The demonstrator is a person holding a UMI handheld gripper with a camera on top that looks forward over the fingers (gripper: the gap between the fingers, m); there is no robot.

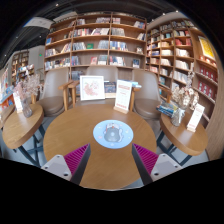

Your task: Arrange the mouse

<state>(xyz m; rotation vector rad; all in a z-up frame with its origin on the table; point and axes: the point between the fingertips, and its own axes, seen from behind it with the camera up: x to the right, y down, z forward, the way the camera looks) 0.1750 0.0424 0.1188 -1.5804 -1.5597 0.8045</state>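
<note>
Just ahead of the gripper (111,160), on a round wooden tabletop (70,130), sits a pale circular mat (98,139) with a small grey mouse (112,132) resting on its middle. Both pink-padded fingers (74,157) stand wide apart and hold nothing; the mouse lies beyond them, not between them. What worries me from here is the approach: the mouse looks smooth and rounded, so jaws closing off-centre could squirt it sideways off the mat, and a low pass might catch the mat's edge and drag it along. Two upright display cards (92,88) and (123,95) stand at the far rim of the tabletop, close enough to topple if the mouse is carried that way. Around us, armchairs (53,92) ring the table, smaller side tables (18,127) flank it, and tall bookshelves (100,40) line the back wall.
</note>
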